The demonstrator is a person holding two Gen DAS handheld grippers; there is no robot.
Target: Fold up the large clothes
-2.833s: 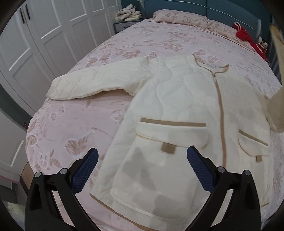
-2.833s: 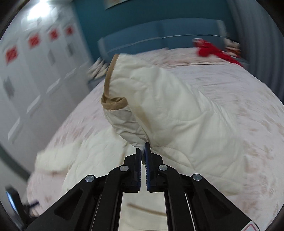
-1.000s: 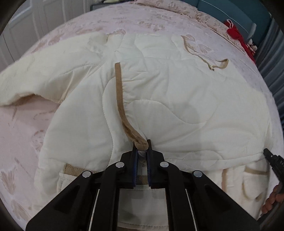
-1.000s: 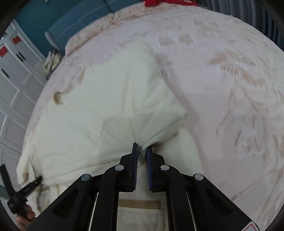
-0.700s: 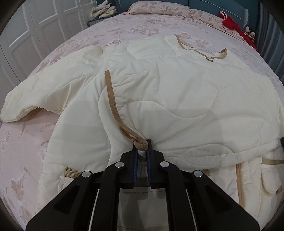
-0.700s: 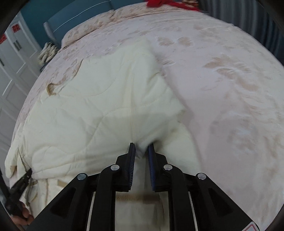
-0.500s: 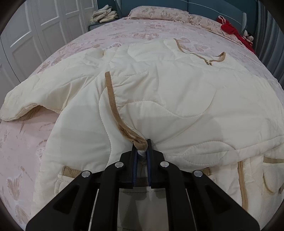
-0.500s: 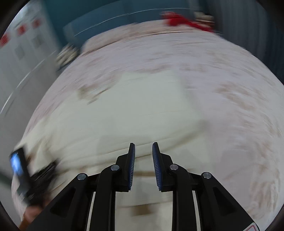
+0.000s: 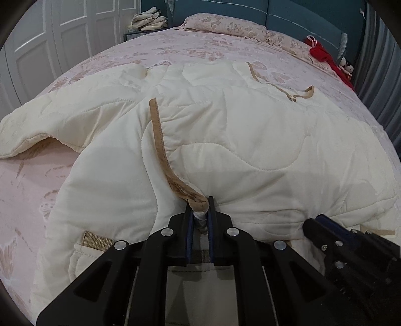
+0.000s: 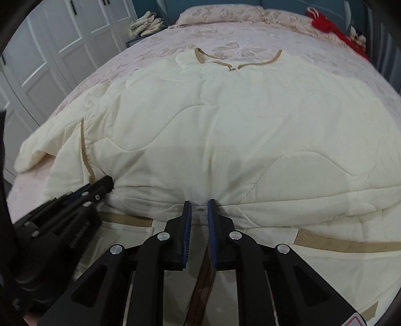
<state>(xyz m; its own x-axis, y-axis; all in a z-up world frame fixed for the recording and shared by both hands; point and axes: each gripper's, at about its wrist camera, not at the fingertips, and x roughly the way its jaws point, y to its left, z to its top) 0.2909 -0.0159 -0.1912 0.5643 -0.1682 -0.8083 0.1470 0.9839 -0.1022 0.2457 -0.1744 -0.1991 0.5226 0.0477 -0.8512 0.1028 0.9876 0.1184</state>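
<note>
A cream quilted jacket [image 9: 238, 140] with tan trim lies front up on the pink bed [image 9: 155, 50]. One sleeve is folded across its chest. My left gripper [image 9: 199, 203] is shut on the tan cuff [image 9: 198, 199] of that sleeve, low over the jacket's left pocket. My right gripper [image 10: 199, 204] sits at the near edge of the folded sleeve [image 10: 250, 163], above the zip. Its jaws are closing, and the fabric puckers into the narrow gap between the pads. Each gripper shows in the other's view: the left gripper [image 10: 107, 181] at the left, the right gripper [image 9: 310, 224] at the lower right.
Pillows [image 9: 225, 25] and a red item [image 9: 323, 55] lie at the bed's far end, below a teal headboard [image 9: 300, 17]. White wardrobe doors [image 9: 62, 37] stand to the left. A pile of folded cloth [image 9: 147, 18] rests beside the bed. The jacket's other sleeve [image 9: 37, 130] stretches left.
My right gripper let go of the folded sleeve's right end, opened a little, swept left along the fold's edge and now nips it near the zip. The left gripper kept its hold on the cuff.
</note>
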